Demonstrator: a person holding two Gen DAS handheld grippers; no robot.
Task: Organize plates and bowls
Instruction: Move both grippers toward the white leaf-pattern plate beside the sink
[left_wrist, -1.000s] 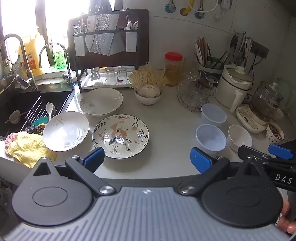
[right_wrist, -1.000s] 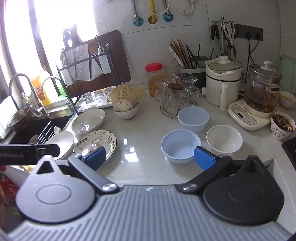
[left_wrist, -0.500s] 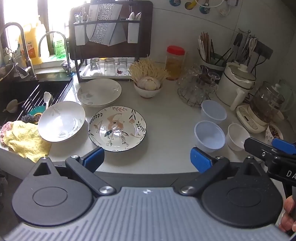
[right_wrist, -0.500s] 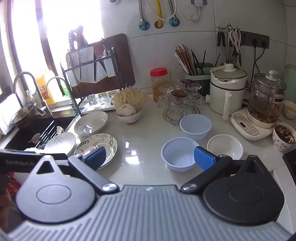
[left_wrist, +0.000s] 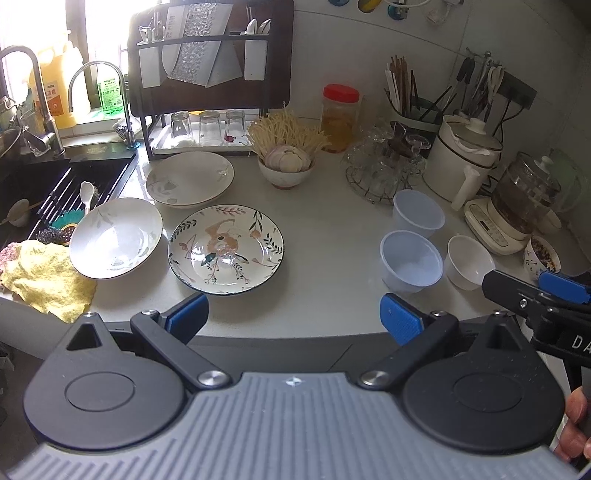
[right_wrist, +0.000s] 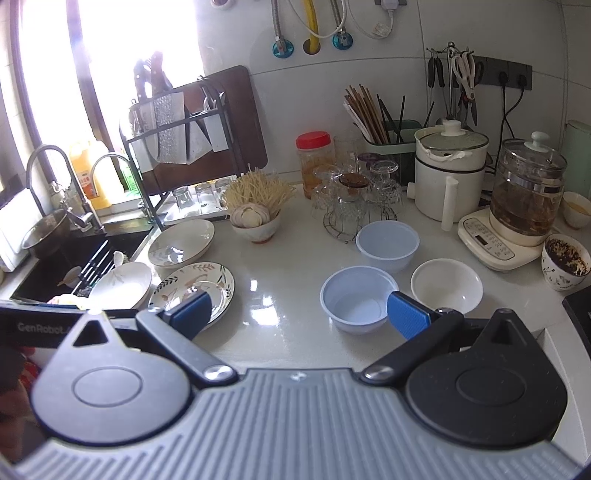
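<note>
A flower-patterned plate (left_wrist: 226, 249) (right_wrist: 195, 286) lies on the white counter, with two white leaf-print plates (left_wrist: 115, 237) (left_wrist: 190, 179) to its left and behind it. Two pale blue plastic bowls (left_wrist: 412, 260) (left_wrist: 418, 212) and a small white bowl (left_wrist: 468, 261) stand at the right; they also show in the right wrist view (right_wrist: 357, 299) (right_wrist: 388, 245) (right_wrist: 447, 283). My left gripper (left_wrist: 293, 317) is open and empty at the counter's front edge, near the patterned plate. My right gripper (right_wrist: 297, 314) is open and empty, just in front of the near blue bowl.
A sink (left_wrist: 44, 192) with a yellow cloth (left_wrist: 44, 277) is at the left. A dish rack (left_wrist: 207, 74), a bowl of noodles and garlic (left_wrist: 286, 162), upturned glasses (left_wrist: 384, 166), a white pot (left_wrist: 465, 155), a glass kettle (left_wrist: 524, 199) and a filled cup (right_wrist: 565, 262) line the back and right.
Both grippers have drawn back and risen a little from the counter, so the dishes look farther off. Both stay open. No dish has moved.
</note>
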